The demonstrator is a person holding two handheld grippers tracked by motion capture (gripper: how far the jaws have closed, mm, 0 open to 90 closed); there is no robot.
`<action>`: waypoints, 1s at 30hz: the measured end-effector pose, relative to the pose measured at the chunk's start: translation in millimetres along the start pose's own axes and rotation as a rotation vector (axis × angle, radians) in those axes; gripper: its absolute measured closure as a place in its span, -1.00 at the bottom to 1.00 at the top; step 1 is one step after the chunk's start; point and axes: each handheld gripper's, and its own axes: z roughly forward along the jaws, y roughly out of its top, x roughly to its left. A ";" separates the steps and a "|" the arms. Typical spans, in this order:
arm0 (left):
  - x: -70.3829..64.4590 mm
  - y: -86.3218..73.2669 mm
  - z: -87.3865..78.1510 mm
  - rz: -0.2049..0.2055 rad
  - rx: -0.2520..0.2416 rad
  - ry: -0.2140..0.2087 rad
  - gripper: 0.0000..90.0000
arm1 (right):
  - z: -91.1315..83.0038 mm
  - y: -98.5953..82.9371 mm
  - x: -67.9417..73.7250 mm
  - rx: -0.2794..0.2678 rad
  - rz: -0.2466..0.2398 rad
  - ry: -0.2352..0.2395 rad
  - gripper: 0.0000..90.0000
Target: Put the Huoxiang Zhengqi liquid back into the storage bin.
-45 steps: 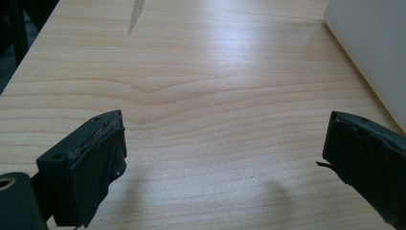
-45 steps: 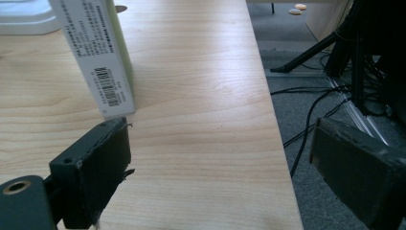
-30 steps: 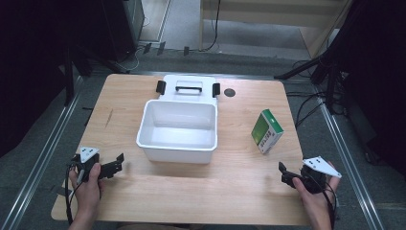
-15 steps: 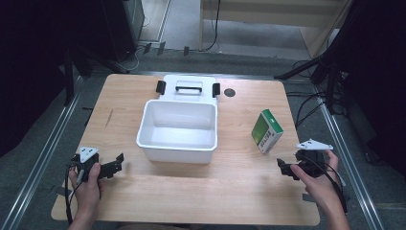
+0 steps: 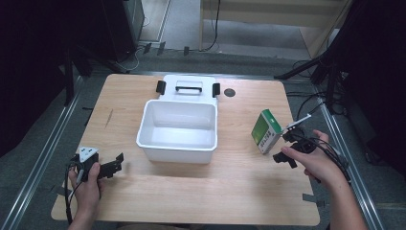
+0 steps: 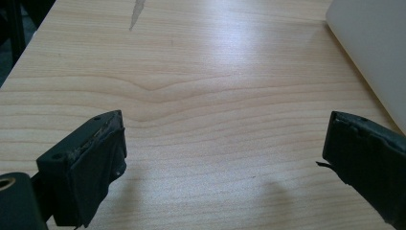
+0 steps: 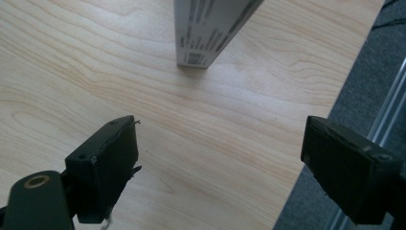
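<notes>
Lower left of the high view, I see my left gripper low over the table, jaws spread, nothing between them. Center: white bin, open, with its lid just behind, toward the top. Right of center, the green-white box stands on the wood, my right gripper just beside it at the frame's right, jaws wide apart, not touching.

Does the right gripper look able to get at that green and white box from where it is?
Probably yes. The right gripper is open beside the green and white box, and its own view shows bare table between jaws and box.
</notes>
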 end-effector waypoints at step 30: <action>0.9 0.3 0.7 -0.015 0.000 -0.004 -0.95 | -6.8 98.0 -2.9 0.188 0.053 -0.012 -0.31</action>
